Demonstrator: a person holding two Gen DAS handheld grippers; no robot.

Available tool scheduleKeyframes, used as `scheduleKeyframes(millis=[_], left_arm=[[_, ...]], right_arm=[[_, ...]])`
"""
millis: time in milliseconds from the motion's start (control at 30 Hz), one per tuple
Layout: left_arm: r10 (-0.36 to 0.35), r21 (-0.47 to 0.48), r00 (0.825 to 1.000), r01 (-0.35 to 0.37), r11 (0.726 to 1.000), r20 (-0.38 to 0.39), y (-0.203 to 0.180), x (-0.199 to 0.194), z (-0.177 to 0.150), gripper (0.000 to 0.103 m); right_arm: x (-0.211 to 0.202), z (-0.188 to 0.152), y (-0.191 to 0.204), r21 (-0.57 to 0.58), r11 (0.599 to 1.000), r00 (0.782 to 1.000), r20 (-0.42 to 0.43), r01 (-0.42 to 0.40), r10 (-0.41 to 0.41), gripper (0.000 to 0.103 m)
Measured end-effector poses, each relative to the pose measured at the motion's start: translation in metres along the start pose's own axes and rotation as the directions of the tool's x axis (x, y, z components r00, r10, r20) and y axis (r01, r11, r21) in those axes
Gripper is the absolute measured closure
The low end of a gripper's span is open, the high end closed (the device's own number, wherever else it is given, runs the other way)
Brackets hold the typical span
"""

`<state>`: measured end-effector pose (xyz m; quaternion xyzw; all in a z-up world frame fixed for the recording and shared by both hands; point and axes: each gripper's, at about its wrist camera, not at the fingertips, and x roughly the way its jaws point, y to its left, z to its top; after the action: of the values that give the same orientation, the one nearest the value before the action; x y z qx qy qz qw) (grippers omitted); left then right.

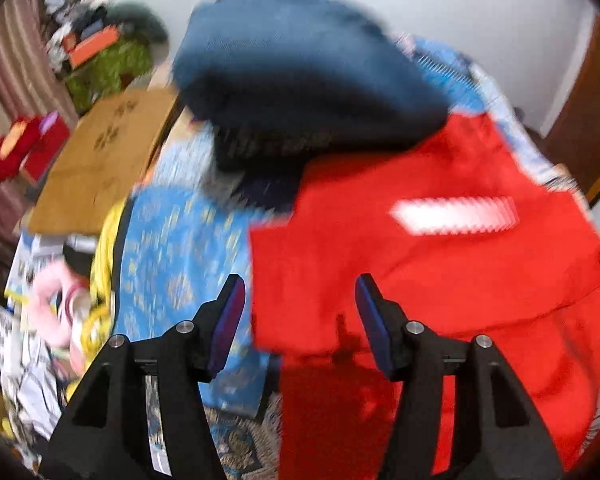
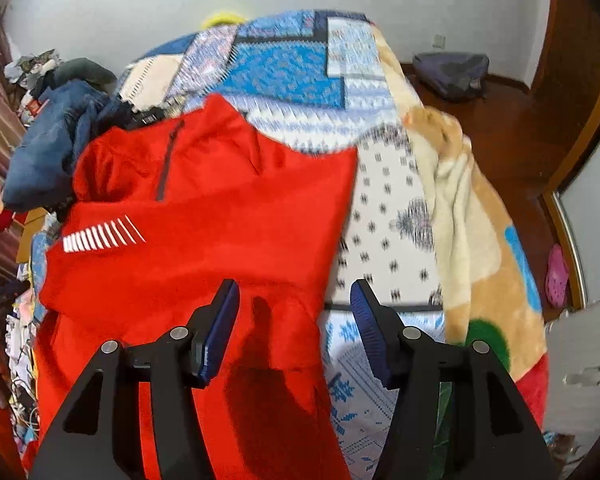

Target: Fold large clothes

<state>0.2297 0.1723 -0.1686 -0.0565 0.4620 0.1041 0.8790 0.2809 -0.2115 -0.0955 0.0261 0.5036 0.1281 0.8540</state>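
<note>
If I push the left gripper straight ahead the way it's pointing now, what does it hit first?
Most likely the red garment: its left edge lies right ahead of the open left gripper, over the blue patterned bedcover. The picture is blurred, so depth is uncertain.

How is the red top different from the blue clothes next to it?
The red top is bright red with a white striped mark and a dark zip; the blue clothes are dull denim blue with no mark showing. The red top lies spread out, partly folded over itself; the blue clothes sit bunched in a heap. The red top fills the middle of the bed; the blue clothes sit at its far left edge. Both lie on the patterned bedspread.
</note>
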Motion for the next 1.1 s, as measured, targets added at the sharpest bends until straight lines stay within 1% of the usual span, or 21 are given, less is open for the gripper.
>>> scheduleKeyframes(millis=[67,133,200,333,367,467,567,600,733,767,833,933,1100], left_arm=[[-0.025,0.036,0.998,0.023,0.999,0.054,-0.013,-0.014,0.018,0.047],[-0.061,0.076,0.993,0.054,0.996,0.105,-0.031,-0.026,0.037,0.046],[-0.102,0.105,0.985,0.087,0.991,0.137,-0.048,-0.032,0.054,0.046],[-0.195,0.145,0.970,0.174,0.974,0.147,-0.079,-0.028,0.084,0.046],[-0.202,0.155,0.968,0.179,0.971,0.146,-0.085,-0.025,0.088,0.046],[-0.183,0.197,0.972,0.153,0.969,0.147,-0.107,-0.012,0.097,0.046],[-0.183,0.223,0.975,0.151,0.963,0.129,-0.119,0.005,0.099,0.046],[-0.186,0.228,0.975,0.154,0.962,0.124,-0.121,0.008,0.099,0.046],[-0.181,0.245,0.976,0.149,0.958,0.117,-0.123,0.022,0.095,0.046],[-0.180,0.246,0.977,0.147,0.958,0.114,-0.123,0.026,0.094,0.046],[-0.171,0.246,0.979,0.140,0.959,0.112,-0.121,0.032,0.094,0.046],[-0.164,0.248,0.980,0.131,0.960,0.114,-0.119,0.038,0.092,0.046],[-0.165,0.259,0.980,0.131,0.957,0.114,-0.117,0.044,0.090,0.046]], right_arm=[[-0.007,0.008,0.006,-0.019,1.000,1.000,0.025,-0.004,0.005,0.049],[-0.014,0.018,0.013,-0.044,0.999,0.998,0.056,-0.015,0.018,0.049],[-0.020,0.030,0.020,-0.072,0.997,0.996,0.084,-0.027,0.033,0.049],[-0.023,0.050,0.036,-0.117,0.992,0.991,0.117,-0.057,0.071,0.049],[-0.022,0.056,0.040,-0.124,0.990,0.989,0.121,-0.068,0.083,0.049],[-0.011,0.073,0.049,-0.132,0.986,0.985,0.123,-0.105,0.122,0.047],[0.013,0.094,0.057,-0.119,0.983,0.984,0.095,-0.137,0.149,0.047],[0.020,0.099,0.059,-0.085,0.986,0.985,0.076,-0.146,0.153,0.047],[0.062,0.126,0.071,-0.080,0.982,0.985,0.016,-0.169,0.171,0.047],[0.078,0.135,0.074,-0.071,0.982,0.985,-0.009,-0.174,0.174,0.047],[0.104,0.148,0.079,-0.050,0.984,0.985,-0.047,-0.171,0.168,0.047],[0.137,0.165,0.082,-0.016,0.988,0.986,-0.073,-0.152,0.150,0.047],[0.187,0.185,0.081,0.069,0.987,0.980,-0.125,-0.146,0.154,0.047]])
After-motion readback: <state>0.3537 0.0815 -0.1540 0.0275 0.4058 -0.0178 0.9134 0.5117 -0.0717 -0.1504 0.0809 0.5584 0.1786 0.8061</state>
